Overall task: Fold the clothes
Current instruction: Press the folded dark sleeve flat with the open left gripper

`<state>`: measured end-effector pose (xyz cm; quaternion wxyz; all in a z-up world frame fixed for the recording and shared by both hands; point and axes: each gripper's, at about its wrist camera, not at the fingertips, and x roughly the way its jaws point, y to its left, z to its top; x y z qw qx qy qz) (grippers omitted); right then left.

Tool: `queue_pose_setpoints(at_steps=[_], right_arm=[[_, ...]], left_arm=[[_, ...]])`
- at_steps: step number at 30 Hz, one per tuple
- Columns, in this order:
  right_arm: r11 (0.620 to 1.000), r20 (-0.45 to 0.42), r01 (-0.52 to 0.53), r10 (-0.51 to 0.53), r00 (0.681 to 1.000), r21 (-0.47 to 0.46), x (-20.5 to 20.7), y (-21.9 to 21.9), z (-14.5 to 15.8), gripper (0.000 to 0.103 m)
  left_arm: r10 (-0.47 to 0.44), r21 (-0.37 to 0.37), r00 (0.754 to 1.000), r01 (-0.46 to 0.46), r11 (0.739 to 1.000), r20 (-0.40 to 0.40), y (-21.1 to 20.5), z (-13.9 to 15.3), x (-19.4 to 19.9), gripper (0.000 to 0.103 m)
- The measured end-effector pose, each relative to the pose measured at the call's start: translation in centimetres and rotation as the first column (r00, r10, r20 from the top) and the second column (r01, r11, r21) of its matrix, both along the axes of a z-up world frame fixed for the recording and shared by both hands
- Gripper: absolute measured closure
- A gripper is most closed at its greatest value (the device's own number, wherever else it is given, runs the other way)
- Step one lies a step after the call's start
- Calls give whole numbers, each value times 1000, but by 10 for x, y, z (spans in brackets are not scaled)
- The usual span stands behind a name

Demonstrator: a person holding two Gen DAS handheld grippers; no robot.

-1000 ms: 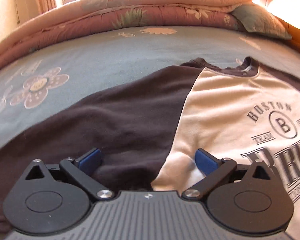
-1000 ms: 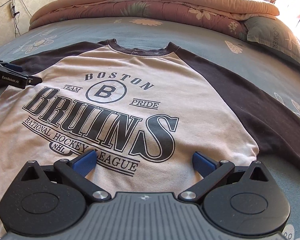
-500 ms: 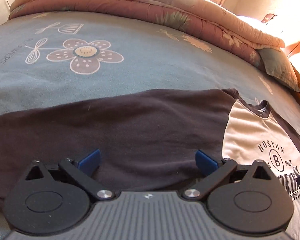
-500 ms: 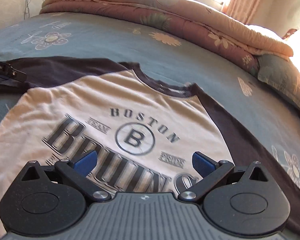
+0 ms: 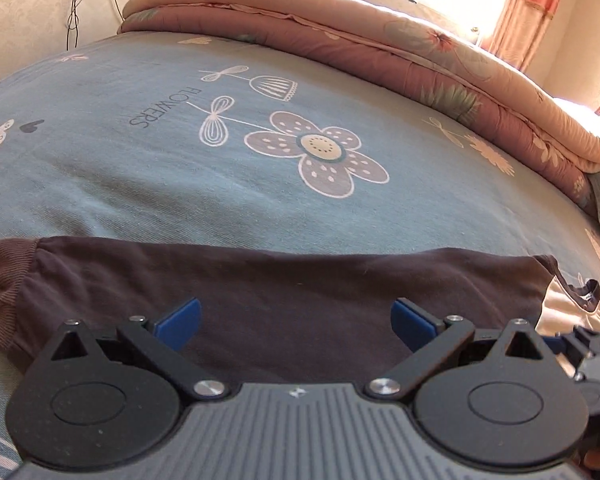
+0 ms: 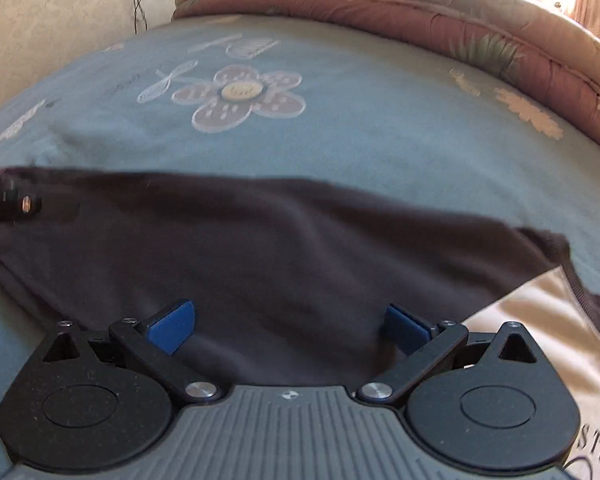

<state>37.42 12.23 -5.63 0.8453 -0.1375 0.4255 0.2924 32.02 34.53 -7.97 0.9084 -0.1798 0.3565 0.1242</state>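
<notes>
both grippers spread wide, gripping nothing: left gripper (image 5: 296, 322) and right gripper (image 6: 288, 322) over the shirt's dark sleeve (image 5: 300, 280), which lies flat on the blue bedsheet (image 5: 140, 184).

Your right wrist view is smearing the whole sweatshirt (image 6: 260, 264) sleeve, and the chest print (image 6: 598, 458) is getting chopped off at the corner, so only a few letters are reading. Your left gripper (image 6: 8, 204) is poking in as a blurry black lump, jaws not showing.
</notes>
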Motion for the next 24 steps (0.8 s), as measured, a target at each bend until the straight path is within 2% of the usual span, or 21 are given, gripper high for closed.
queue_pose_setpoints(at_steps=[2,5,7,11,14,17,20,23,24], right_arm=[[997,42,42,-45,998,63,-25,-18,-5,0],[998,19,42,-42,999,37,-45,-31,-1,0],[1000,23,13,-13,1000,-1,-46,-26,11,0],[998,119,-36,30,992,47,-41,6,32,0],[994,101,-76,68,993,83,-23,44,23,0],[996,59,-71,68,996,47,-25,62,0,0],[992,38,-74,70,997,104,-53,45,1,0],[982,-19,-174,176,984,67,-66,29,10,0],[978,-53,-181,187,981,105,-62,19,18,0]], left_arm=[[0,-6,1000,0,1000,24,3,5,-4,2],[-5,-16,998,6,1000,57,2,12,-8,2],[-20,-3,998,21,1000,66,-2,16,-9,2],[-9,21,997,8,1000,71,-2,22,-12,2],[19,32,997,-22,999,71,3,24,-16,2],[29,25,997,-30,999,72,8,23,-17,2],[4,-2,997,-4,1000,83,9,20,-15,2],[-19,1,998,19,1000,68,-1,18,-8,2],[-32,7,997,31,999,65,-5,17,-6,2]])
